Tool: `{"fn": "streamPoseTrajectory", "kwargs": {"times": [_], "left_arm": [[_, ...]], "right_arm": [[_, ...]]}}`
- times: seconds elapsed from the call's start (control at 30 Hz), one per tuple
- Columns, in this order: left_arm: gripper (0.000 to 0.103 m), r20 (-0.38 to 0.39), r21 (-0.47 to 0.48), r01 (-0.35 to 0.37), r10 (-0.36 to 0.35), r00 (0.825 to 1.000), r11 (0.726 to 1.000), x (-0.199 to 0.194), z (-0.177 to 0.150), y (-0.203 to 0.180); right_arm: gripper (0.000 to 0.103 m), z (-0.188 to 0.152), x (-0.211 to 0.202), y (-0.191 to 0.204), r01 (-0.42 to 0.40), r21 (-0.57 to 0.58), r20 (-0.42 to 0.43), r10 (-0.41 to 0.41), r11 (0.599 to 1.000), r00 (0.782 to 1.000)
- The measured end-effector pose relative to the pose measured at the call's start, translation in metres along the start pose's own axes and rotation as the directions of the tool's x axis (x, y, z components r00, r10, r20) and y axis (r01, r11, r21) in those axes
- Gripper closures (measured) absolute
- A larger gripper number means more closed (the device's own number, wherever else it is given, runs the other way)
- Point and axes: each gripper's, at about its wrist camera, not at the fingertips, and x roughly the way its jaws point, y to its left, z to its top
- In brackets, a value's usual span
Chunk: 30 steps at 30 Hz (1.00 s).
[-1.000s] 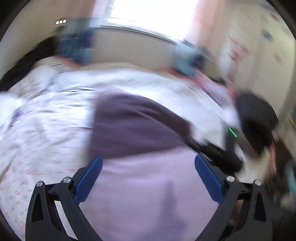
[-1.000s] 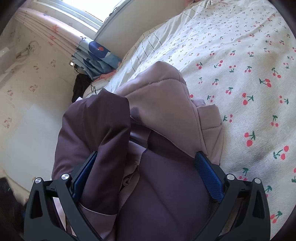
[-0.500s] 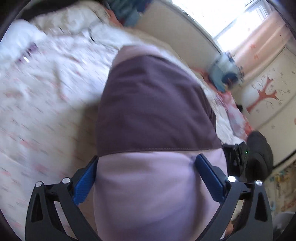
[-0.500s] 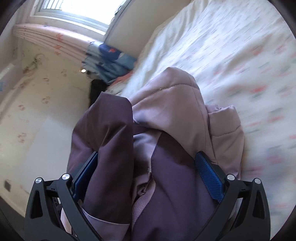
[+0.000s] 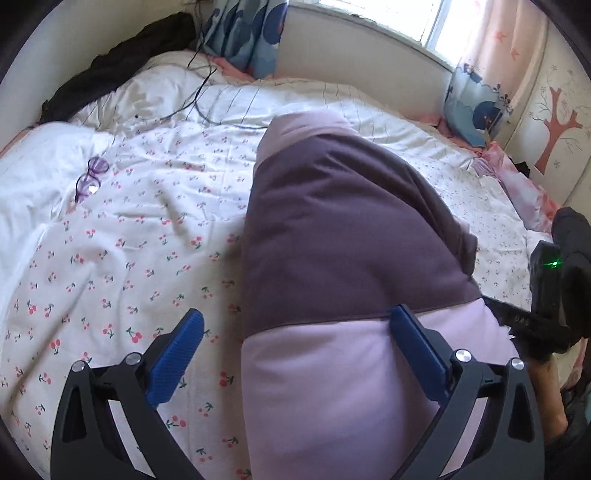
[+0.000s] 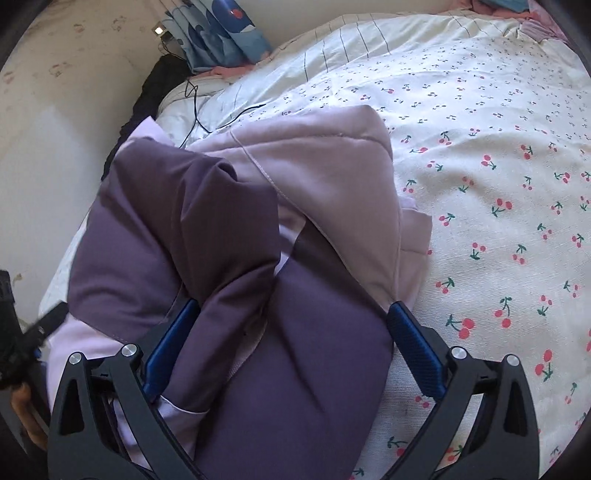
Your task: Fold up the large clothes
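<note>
2 claws work a padded two-tone purple jacket (image 5: pixel 343 240) bundled on the cherry-print bed (image 5: pixel 122 240). The left claw (image 5: pixel 295 350) is spread wide, half off the jacket's edge; the right claw (image 6: pixel 291 343) gapes around a dark sleeve fold, not pinching. Best to press the bundle flat and square its edges. Since 1 second ago, the left view has steadied and shifted sideways off the jacket.

A white bed sheet (image 5: pixel 122 258) printed with small cherries covers the bed. Purple-tinted glasses (image 5: pixel 90 179) lie on it near a thin black cable (image 5: pixel 195 99). Blue patterned curtains (image 5: pixel 245 37) hang by the window (image 5: pixel 369 14), beside dark clothing (image 5: pixel 110 70).
</note>
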Motion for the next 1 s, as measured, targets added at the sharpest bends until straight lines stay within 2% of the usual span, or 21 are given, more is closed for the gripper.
{"fn": "streamPoseTrajectory", "kwargs": {"times": [0.07,0.1,0.13,0.23,0.3,0.4,0.47,0.5,0.53,0.6,0.63,0.7,0.73,0.8,0.9,1.0], "left_arm": [[0.006,0.027,-0.009,-0.018,0.018,0.999,1.000,-0.006,0.007,-0.001],[0.006,0.078,0.006,-0.007,0.007,0.997,1.000,-0.018,0.010,-0.004],[0.006,0.089,0.017,0.006,-0.007,0.996,1.000,-0.022,0.008,-0.008],[0.006,0.027,0.032,0.039,-0.039,0.999,0.999,-0.009,0.002,-0.011],[0.006,-0.008,0.018,0.060,-0.060,0.998,0.998,0.008,-0.007,-0.011],[0.006,-0.001,0.016,0.060,-0.060,0.998,0.998,0.007,-0.006,-0.013],[0.006,0.007,0.026,0.052,-0.052,0.999,0.998,0.006,-0.006,-0.016],[0.006,0.008,0.032,0.049,-0.049,0.999,0.998,0.006,-0.006,-0.018],[0.006,0.005,0.037,0.048,-0.048,0.999,0.998,0.007,-0.007,-0.021],[0.006,0.001,0.049,0.047,-0.048,0.999,0.998,0.008,-0.009,-0.024],[0.006,0.007,0.056,0.036,-0.037,0.999,0.998,0.007,-0.009,-0.026],[0.006,0.026,0.065,0.014,-0.015,1.000,0.998,0.004,-0.010,-0.027],[0.006,0.030,0.063,0.009,-0.011,0.999,0.998,0.004,-0.009,-0.026],[0.006,0.037,0.058,0.004,-0.006,0.999,0.998,0.003,-0.008,-0.025],[0.006,0.051,0.070,-0.017,0.013,0.999,0.997,0.001,-0.009,-0.028],[0.006,0.067,0.086,-0.040,0.034,0.997,0.995,-0.001,-0.010,-0.031]], "right_arm": [[0.007,-0.001,-0.001,0.000,0.000,0.012,0.006,0.000,1.000,1.000],[0.007,-0.002,-0.002,-0.002,-0.008,0.030,0.013,0.008,1.000,1.000],[0.007,-0.003,-0.004,-0.003,-0.020,0.045,0.020,0.019,0.999,1.000],[0.007,-0.002,-0.020,-0.003,-0.029,0.099,0.045,0.025,0.995,0.999],[0.007,-0.006,-0.046,0.003,-0.028,0.124,0.104,0.015,0.992,0.994],[0.007,-0.023,-0.079,0.028,-0.026,0.029,0.182,0.020,0.999,0.983],[0.007,-0.039,-0.080,0.042,0.039,-0.058,0.177,-0.028,0.998,0.984],[0.007,-0.045,-0.074,0.045,0.098,-0.084,0.153,-0.084,0.992,0.985],[0.007,-0.053,-0.062,0.041,0.117,-0.096,0.112,-0.106,0.988,0.988],[0.007,-0.058,-0.048,0.017,0.044,-0.009,0.058,-0.043,0.999,0.997],[0.007,-0.057,-0.049,0.011,0.039,0.023,0.051,-0.040,0.999,0.998],[0.007,-0.055,-0.065,0.017,0.133,0.014,0.092,-0.133,0.991,0.987],[0.007,-0.053,-0.072,0.022,0.140,0.008,0.118,-0.140,0.990,0.983],[0.007,-0.047,-0.089,0.035,0.115,0.006,0.183,-0.114,0.993,0.976],[0.007,-0.032,-0.110,0.070,0.044,-0.035,0.302,-0.032,0.998,0.953],[0.007,-0.014,-0.107,0.091,-0.077,-0.033,0.338,0.084,0.996,0.938]]}}
